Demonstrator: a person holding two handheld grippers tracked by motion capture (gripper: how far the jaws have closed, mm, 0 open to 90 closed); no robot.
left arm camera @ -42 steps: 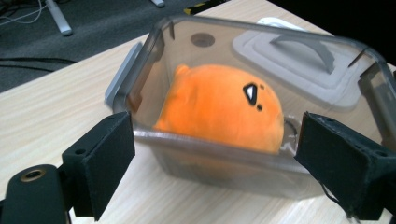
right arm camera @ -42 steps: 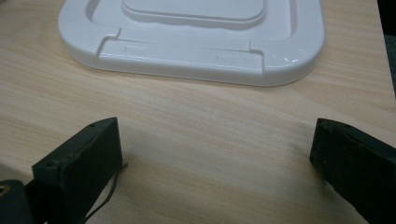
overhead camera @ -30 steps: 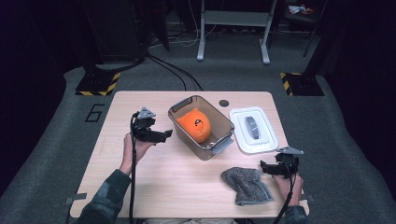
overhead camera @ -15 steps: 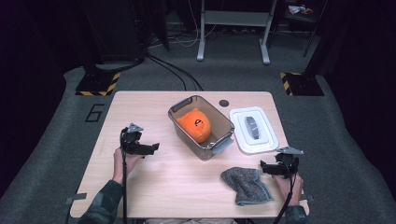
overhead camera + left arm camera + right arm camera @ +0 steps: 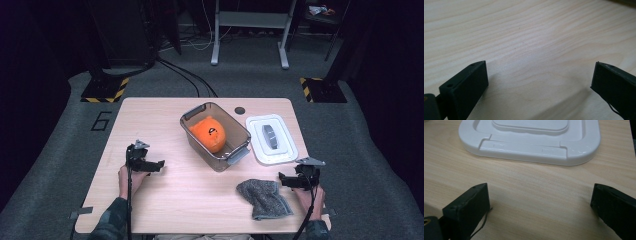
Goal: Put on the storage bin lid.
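Far left of the table: the left gripper, gripped in the person's left hand, low over bare wood near the left edge. Jaws spread as wide as they go, having just been opening. Nothing between them, nothing touched. Seen from the left gripper view, the same left gripper: two black jaws far apart, plain pale table grain in the gap.

Further right, past the middle: a clear plastic bin, set at an angle, well apart from the left gripper. Inside it an orange soft toy, lying against the far-left part of the bin. Just beyond the bin's far corner, a small dark round spot on the wood.

Right of the bin and just beside it: a white lid, flat on the table, grey grip in its centre.

Nearer the person, below the lid: a grey cloth, crumpled, close to the near edge.

Far right: the right gripper, held in the right hand, just beside the cloth's right side but apart from it. Jaws wide open and empty. From the right gripper view, the right gripper pointed at the near edge of the lid – bare wood between jaws and lid, no contact.
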